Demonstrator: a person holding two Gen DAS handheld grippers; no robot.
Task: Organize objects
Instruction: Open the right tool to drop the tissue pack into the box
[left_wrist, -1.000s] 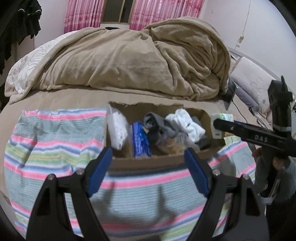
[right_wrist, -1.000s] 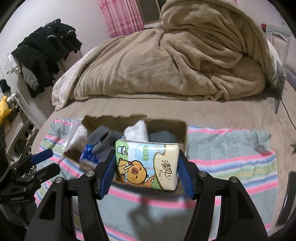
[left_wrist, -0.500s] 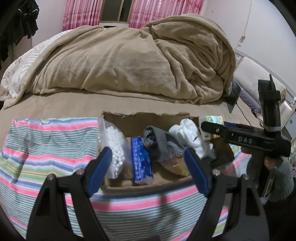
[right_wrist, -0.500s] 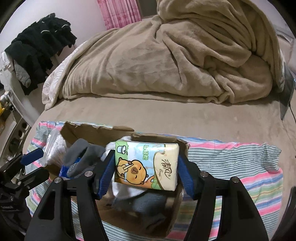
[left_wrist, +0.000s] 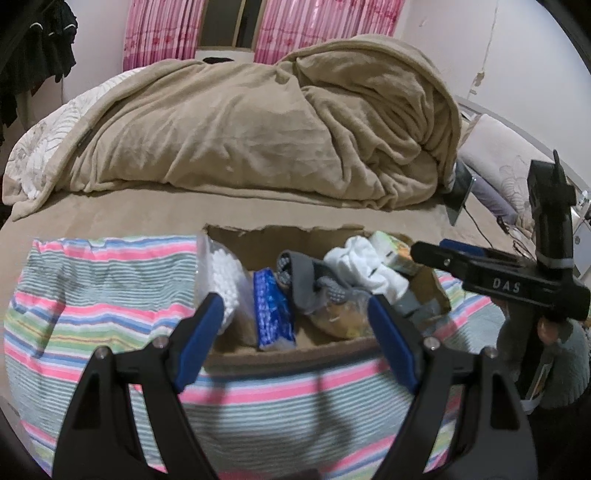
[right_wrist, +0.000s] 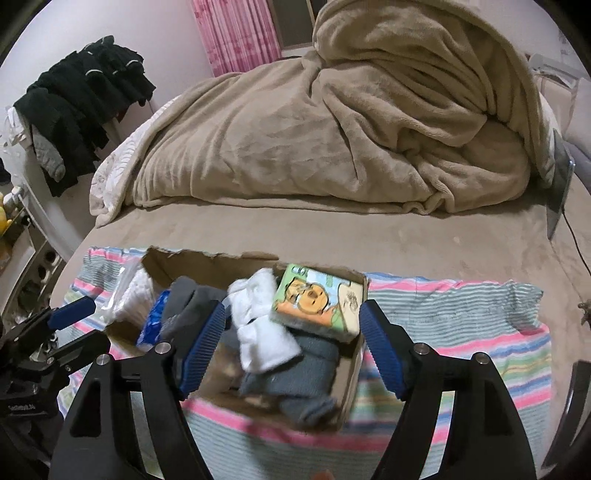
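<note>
A cardboard box (right_wrist: 355, 363) sits on a striped towel (right_wrist: 461, 314) on the bed. In it lie a tissue pack with a cartoon bear (right_wrist: 317, 302), white socks (right_wrist: 258, 325), grey socks (right_wrist: 299, 376), a blue packet (left_wrist: 271, 310) and a bag of white balls (left_wrist: 225, 273). My right gripper (right_wrist: 293, 347) is open above the box, with the tissue pack loose between and beyond its fingers. My left gripper (left_wrist: 295, 339) is open and empty at the box's near edge (left_wrist: 295, 350). The right gripper also shows in the left wrist view (left_wrist: 443, 254).
A rumpled beige blanket (left_wrist: 258, 129) fills the far half of the bed. Dark clothes (right_wrist: 81, 96) hang at the left wall. A tablet with a cable (right_wrist: 559, 188) leans at the bed's right side. Pink curtains (left_wrist: 155, 33) hang behind.
My right gripper carried the tissue pack over the box, opened and let it go; the pack now rests in the box's right end. The left gripper stayed open near the box.
</note>
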